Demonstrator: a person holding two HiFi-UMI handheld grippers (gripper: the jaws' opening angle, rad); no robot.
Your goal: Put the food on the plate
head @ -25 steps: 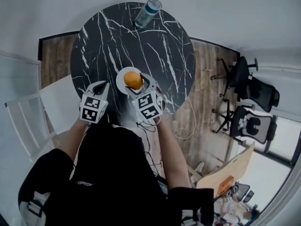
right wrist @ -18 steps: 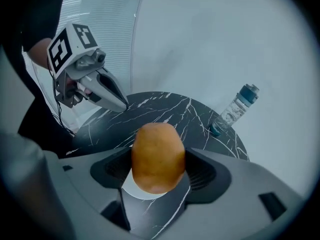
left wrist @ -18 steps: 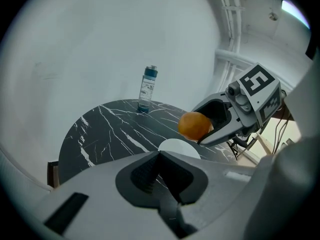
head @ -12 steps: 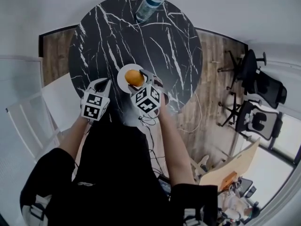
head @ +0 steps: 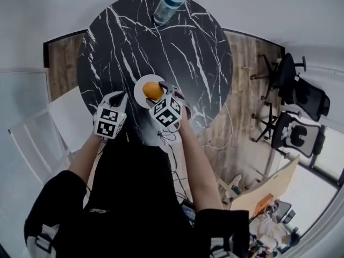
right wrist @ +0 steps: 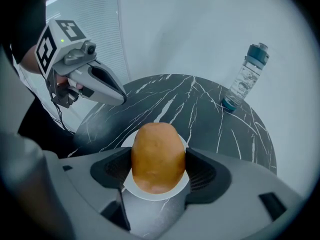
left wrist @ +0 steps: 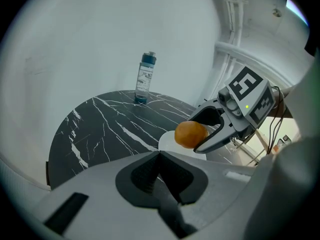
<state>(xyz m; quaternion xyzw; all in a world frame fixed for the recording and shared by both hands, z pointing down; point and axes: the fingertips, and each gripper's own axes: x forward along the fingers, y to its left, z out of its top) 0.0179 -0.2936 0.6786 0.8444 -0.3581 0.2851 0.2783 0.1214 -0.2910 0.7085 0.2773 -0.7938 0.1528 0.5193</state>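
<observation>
An orange-brown, rounded piece of food (head: 152,90) (right wrist: 157,156) is clamped between the pads of my right gripper (head: 160,92) (right wrist: 158,171). It hangs just over a small white plate (head: 140,92) (right wrist: 152,194) near the table's front edge. I cannot tell whether it touches the plate. The left gripper view shows the same food (left wrist: 190,134) and plate (left wrist: 167,143) from the side. My left gripper (head: 119,97) (left wrist: 160,156) hovers left of the plate, jaws together with nothing in them.
A clear water bottle (head: 168,4) (left wrist: 145,77) (right wrist: 245,77) stands at the far edge of the round black marble table (head: 177,47). A white chair (head: 37,133) is at the left. Black office chairs (head: 293,98) stand on the wooden floor at the right.
My right gripper has turned a little and stays shut on the food above the plate. The left gripper has hardly moved.
</observation>
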